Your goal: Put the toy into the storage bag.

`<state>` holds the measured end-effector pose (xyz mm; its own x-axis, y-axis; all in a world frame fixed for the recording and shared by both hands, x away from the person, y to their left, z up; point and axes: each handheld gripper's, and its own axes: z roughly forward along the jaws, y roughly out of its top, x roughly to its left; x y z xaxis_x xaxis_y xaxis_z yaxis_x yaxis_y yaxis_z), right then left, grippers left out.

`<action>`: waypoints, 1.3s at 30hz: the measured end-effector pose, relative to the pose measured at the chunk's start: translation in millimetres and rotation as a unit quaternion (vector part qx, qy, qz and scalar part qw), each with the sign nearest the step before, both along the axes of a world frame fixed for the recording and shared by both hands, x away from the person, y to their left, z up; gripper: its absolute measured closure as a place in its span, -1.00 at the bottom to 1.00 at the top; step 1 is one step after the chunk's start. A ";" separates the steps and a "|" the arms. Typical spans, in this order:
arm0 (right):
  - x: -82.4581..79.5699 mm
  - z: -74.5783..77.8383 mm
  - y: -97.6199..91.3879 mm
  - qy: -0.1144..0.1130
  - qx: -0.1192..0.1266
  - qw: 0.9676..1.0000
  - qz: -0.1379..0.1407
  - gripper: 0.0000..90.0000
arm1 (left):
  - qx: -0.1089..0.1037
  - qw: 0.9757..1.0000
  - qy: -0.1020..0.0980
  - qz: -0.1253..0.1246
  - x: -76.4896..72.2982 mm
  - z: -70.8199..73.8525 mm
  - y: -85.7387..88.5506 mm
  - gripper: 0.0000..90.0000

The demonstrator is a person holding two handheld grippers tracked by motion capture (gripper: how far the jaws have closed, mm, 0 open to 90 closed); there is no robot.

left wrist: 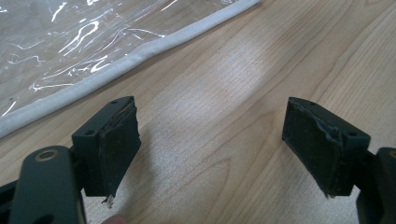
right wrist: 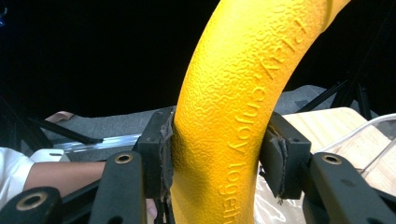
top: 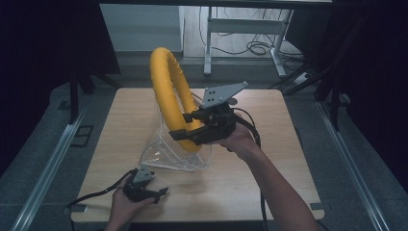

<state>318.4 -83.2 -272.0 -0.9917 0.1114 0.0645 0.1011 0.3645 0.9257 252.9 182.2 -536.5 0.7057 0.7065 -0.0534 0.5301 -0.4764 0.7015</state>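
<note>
Here, one yellow ring, one clear bag, two tools.

txt: "PLAY, enjoy togeth…" (cut off at edge) | on: yellow ring | embossed, reads lengthwise

Dim overall in the high view — tabletop moderately lit from above, surroundings falling to near black at left and right. Soft, slightly grainy, with a faint shadow under the clear plastic bag. Sharp white glare streaks across that plastic in the left gripper view. Bright, evenly lit yellow ring in the right gripper view — crisp texture, black backdrop, near jaws a little soft.
</note>
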 end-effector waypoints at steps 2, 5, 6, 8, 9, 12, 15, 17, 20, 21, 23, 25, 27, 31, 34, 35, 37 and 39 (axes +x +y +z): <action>0.4 -2.6 1.1 0.006 -0.003 1.000 0.001 0.12 | 0.000 1.000 0.000 0.000 0.0 0.0 0.0 -0.58; 2.7 -7.8 3.2 0.010 -0.006 1.000 0.005 0.12 | 0.001 1.000 0.000 0.000 0.0 -0.2 -0.1 -0.58; 3.1 -9.2 3.8 0.012 -0.007 1.000 0.005 0.12 | 0.001 1.000 0.000 0.000 0.0 -0.2 -0.1 -0.58; 4.8 -12.8 5.2 0.015 -0.009 1.000 0.007 0.12 | 0.001 1.000 0.000 0.000 0.0 -0.2 -0.1 -0.58; 5.4 -14.1 5.6 0.016 -0.010 1.000 0.008 0.12 | 0.002 1.000 0.000 0.000 0.0 -0.1 0.0 -0.58; 7.1 -18.0 7.0 0.021 -0.012 1.000 0.010 0.12 | 0.003 1.000 0.000 0.000 0.0 0.0 0.1 -0.58; 10.5 -25.2 9.1 0.027 -0.018 0.999 0.013 0.12 | 0.004 1.000 -0.001 -0.001 0.1 0.0 0.2 -0.58; 11.9 -27.4 9.7 0.029 -0.020 0.999 0.013 0.12 | 0.004 1.000 -0.001 -0.001 0.1 -0.1 0.2 -0.58; 19.5 -38.8 11.7 0.042 -0.030 0.999 0.013 0.12 | 0.001 1.000 -0.001 0.001 -0.1 -0.3 -0.3 -0.58; 19.5 -38.8 11.7 0.042 -0.030 0.999 0.013 0.12 | 0.002 1.000 -0.001 0.001 0.0 -0.3 -0.2 -0.58; 24.1 -45.1 12.2 0.050 -0.034 0.998 0.012 0.12 | 0.003 1.000 -0.001 0.000 0.0 -0.2 -0.1 -0.58; 29.7 -52.4 12.6 0.055 -0.038 0.998 0.007 0.12 | 0.005 1.000 -0.001 -0.001 0.2 -0.4 0.0 -0.58; 31.7 -54.9 12.6 0.057 -0.039 0.998 0.007 0.12 | 0.003 1.000 -0.002 0.001 0.3 -0.9 -0.4 -0.58; 36.7 -62.9 13.5 0.068 -0.039 0.997 0.013 0.12 | 0.002 1.000 -0.002 0.002 0.1 -0.8 -0.4 -0.58; 37.4 -65.1 14.3 0.070 -0.043 0.997 0.014 0.11 | 0.002 1.000 -0.002 0.001 0.1 -0.7 -0.4 -0.58; 38.2 -67.7 15.2 0.074 -0.045 0.996 0.015 0.11 | 0.002 1.000 -0.002 0.001 0.1 -0.8 -0.4 -0.58; 38.6 -68.9 15.5 0.075 -0.046 0.996 0.016 0.11 | 0.002 1.000 -0.002 0.001 0.1 -1.0 -0.5 -0.58; 39.4 -71.3 16.0 0.077 -0.046 0.996 0.016 0.11 | 0.002 1.000 -0.002 0.001 0.1 -1.0 -0.6 -0.58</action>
